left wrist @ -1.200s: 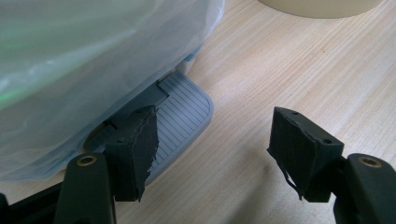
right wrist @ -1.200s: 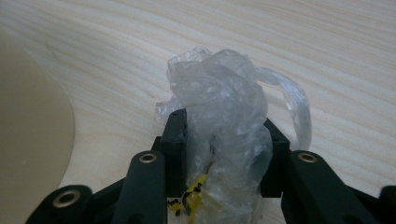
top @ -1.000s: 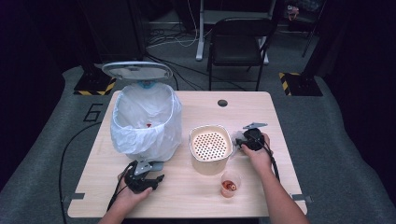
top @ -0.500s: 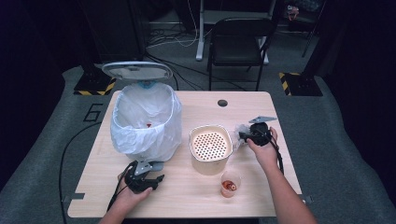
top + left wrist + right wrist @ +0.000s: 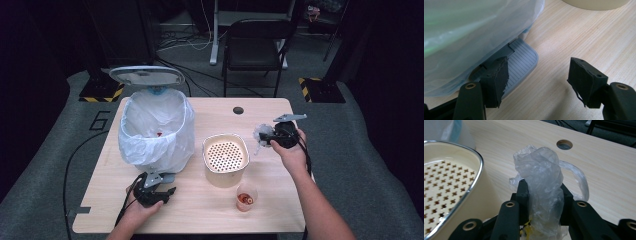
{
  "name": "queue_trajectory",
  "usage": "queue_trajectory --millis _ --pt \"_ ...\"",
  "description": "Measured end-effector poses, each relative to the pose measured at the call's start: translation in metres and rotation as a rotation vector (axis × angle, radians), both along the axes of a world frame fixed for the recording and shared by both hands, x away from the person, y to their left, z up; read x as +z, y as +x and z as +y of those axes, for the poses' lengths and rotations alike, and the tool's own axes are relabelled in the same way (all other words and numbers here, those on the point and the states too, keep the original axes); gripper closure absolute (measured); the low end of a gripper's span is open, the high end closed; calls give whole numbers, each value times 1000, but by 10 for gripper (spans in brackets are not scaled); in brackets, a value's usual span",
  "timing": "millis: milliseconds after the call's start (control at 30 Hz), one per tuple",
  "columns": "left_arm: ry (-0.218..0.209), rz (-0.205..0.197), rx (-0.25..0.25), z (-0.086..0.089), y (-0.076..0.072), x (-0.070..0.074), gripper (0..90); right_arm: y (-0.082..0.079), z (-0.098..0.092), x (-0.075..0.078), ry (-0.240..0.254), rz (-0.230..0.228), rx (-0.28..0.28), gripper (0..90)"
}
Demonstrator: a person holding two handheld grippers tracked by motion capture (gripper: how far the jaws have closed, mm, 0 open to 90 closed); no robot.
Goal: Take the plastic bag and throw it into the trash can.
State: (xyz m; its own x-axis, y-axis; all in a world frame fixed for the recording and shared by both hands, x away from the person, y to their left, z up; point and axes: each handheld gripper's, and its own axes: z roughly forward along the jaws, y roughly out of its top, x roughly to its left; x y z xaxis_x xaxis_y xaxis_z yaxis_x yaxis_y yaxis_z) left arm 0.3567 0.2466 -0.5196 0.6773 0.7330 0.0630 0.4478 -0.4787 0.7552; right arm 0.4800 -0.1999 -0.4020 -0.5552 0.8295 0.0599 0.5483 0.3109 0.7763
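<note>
My right gripper hangs above the table's right side, shut on a crumpled clear plastic bag. In the right gripper view the bag bulges up out of the pinched jaws. Left of it stands a cream container with a perforated insert. A bin lined with a white bag stands at the left, its lid raised. My left gripper rests low in front of the bin, open. In the left gripper view one finger lies over the grey foot pedal; nothing sits between the jaws.
A small clear cup with orange pieces stands near the front edge, right of centre. A round cable hole marks the table's far side. A black chair stands behind the table. Cables trail off the left edge.
My right hand has risen and drifted towards the far right with the plastic bag in its jaws. The left hand and the bin lid have stayed put.
</note>
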Motion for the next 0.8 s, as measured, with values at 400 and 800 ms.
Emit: queue_trajectory --millis 400,800 --pt "-9 -2 6 0 0 0 325 -13 3 36 -2 -29 34 703" --pt "-4 -2 5 0 0 0 325 -27 10 56 -12 -48 69 704"
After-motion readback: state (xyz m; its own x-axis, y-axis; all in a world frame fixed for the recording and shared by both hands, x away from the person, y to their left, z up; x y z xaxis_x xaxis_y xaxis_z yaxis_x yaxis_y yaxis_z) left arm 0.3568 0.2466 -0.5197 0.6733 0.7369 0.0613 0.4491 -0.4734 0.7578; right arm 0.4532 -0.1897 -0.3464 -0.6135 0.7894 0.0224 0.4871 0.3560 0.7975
